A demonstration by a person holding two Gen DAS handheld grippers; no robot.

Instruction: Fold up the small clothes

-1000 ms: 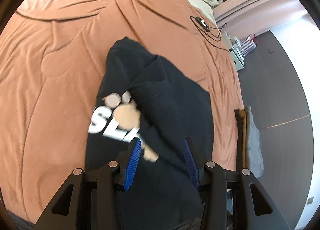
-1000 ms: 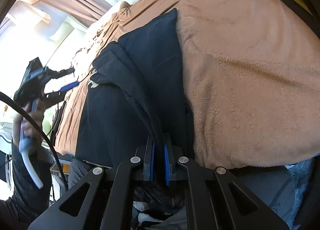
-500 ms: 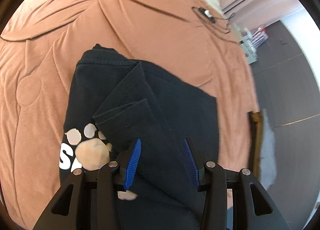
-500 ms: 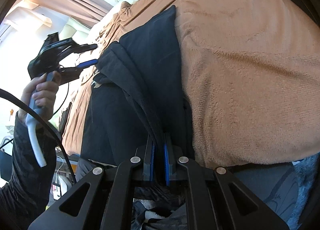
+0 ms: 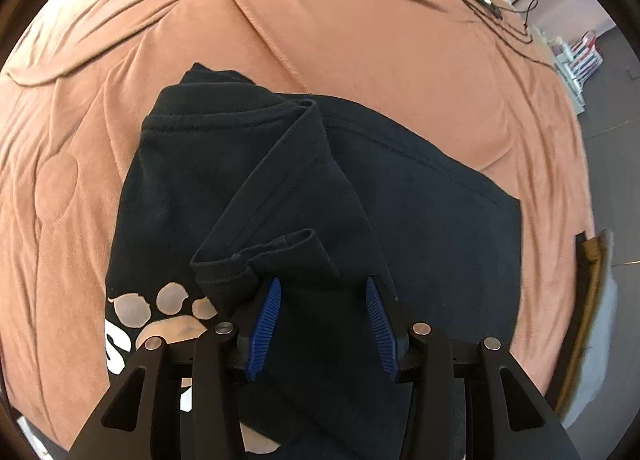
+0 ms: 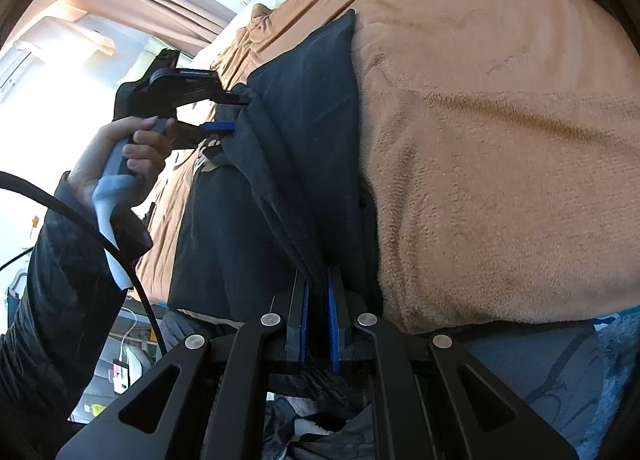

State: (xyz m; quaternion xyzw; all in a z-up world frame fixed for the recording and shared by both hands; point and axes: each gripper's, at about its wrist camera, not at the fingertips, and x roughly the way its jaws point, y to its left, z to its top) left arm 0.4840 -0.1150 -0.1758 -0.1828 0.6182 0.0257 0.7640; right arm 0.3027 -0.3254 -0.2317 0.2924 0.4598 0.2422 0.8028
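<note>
Only a white letter "S" (image 5: pixel 114 348) is readable on the black garment (image 5: pixel 420 195); right gripper (image 6: pixel 316 300) clamps its edge, left gripper (image 5: pixel 322 292) is released above a sleeve.

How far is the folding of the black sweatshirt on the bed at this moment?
Done: one sleeve already lies folded across the black sweatshirt, which is spread on the brown blanket. In hand: the right hand-held gripper is shut on the garment's near edge, while the left hand-held gripper hangs open over the sleeve cuff. Left: the paw print is exposed and the body looks not yet folded into a compact stack.
</note>
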